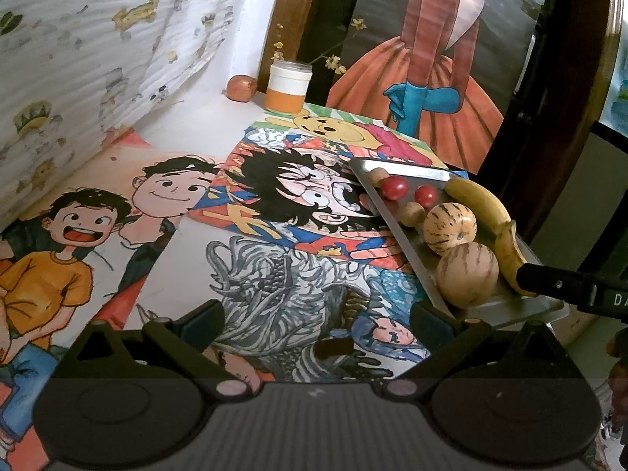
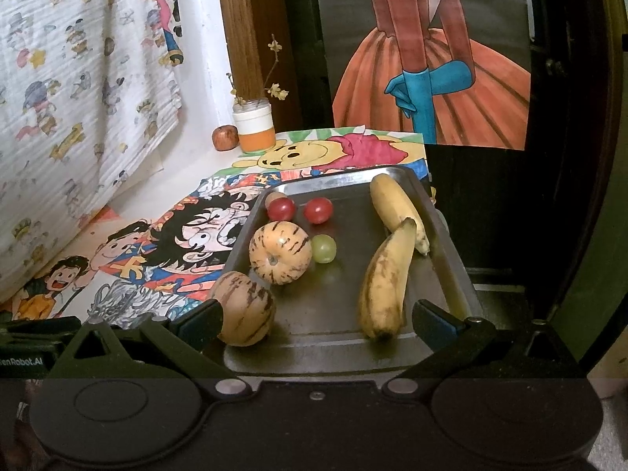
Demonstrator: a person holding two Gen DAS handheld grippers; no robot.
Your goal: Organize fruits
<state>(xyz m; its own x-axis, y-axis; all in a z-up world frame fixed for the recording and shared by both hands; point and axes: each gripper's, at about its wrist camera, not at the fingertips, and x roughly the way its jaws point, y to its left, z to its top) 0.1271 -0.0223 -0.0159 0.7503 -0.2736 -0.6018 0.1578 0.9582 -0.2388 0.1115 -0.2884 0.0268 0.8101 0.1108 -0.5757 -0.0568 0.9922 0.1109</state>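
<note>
My landmark is the steel tray (image 2: 333, 337), which sits on the desk (image 1: 188, 247) on top of the cartoon drawings (image 1: 282, 204) that cover it. All the fruit I can see for this job lies inside that tray. Along its left side are two striped melons: the near melon (image 2: 243, 310) against the tray's front-left corner, the far melon (image 2: 279, 253) just behind it. Behind the far melon sit two red cherry tomatoes (image 2: 318, 210), with a small brownish fruit half hidden behind the left one. A green grape (image 2: 324, 248) rests just right of the far melon. Toward the tray's right wall lie two bananas (image 2: 386, 278), one spotted and nearer, the other behind it, their ends meeting.

My right gripper (image 2: 316, 324) hovers over the tray's near edge, jaws spread wide and holding nothing. My left gripper (image 1: 316, 324) hangs left of the tray over the drawings, jaws likewise spread and empty.

Well beyond the tray, by the wall, stand an orange-and-white jar (image 2: 254, 127) with dried sprigs and a reddish round fruit (image 2: 225, 137) beside it.
</note>
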